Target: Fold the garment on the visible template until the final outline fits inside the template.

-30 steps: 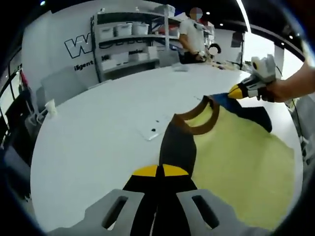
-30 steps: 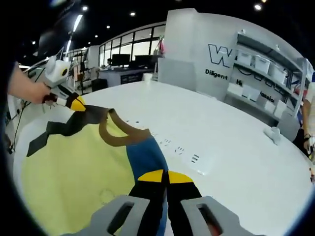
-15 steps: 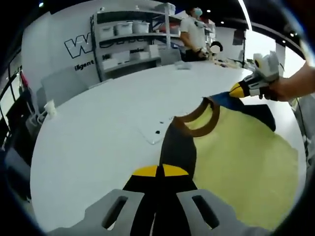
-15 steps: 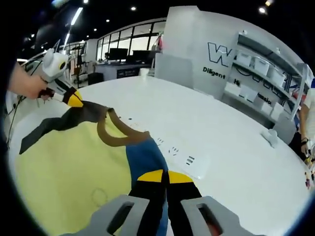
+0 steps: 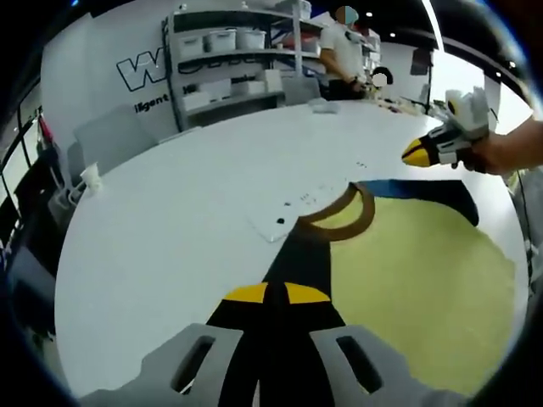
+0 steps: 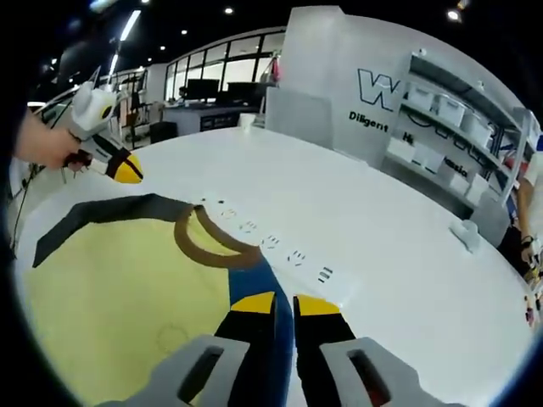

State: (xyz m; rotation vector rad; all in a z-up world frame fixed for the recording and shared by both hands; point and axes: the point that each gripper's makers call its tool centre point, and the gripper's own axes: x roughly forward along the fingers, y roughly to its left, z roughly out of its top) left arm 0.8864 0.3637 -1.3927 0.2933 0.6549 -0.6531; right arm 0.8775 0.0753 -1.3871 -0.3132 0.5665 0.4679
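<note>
The garment point(image 5: 407, 280) lies flat on the table point(image 5: 170, 220), brown collar point(image 5: 339, 216) pointing toward the printed template point(image 6: 280, 248), body running back toward you. Your left gripper point(image 5: 270, 295) looks clenched over the black shoulder. Your right gripper point(image 6: 285, 303) stands slightly parted over the blue shoulder, released.

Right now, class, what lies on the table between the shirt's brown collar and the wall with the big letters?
In the right gripper view, past the brown collar: small black marks, then bare white table.
</note>
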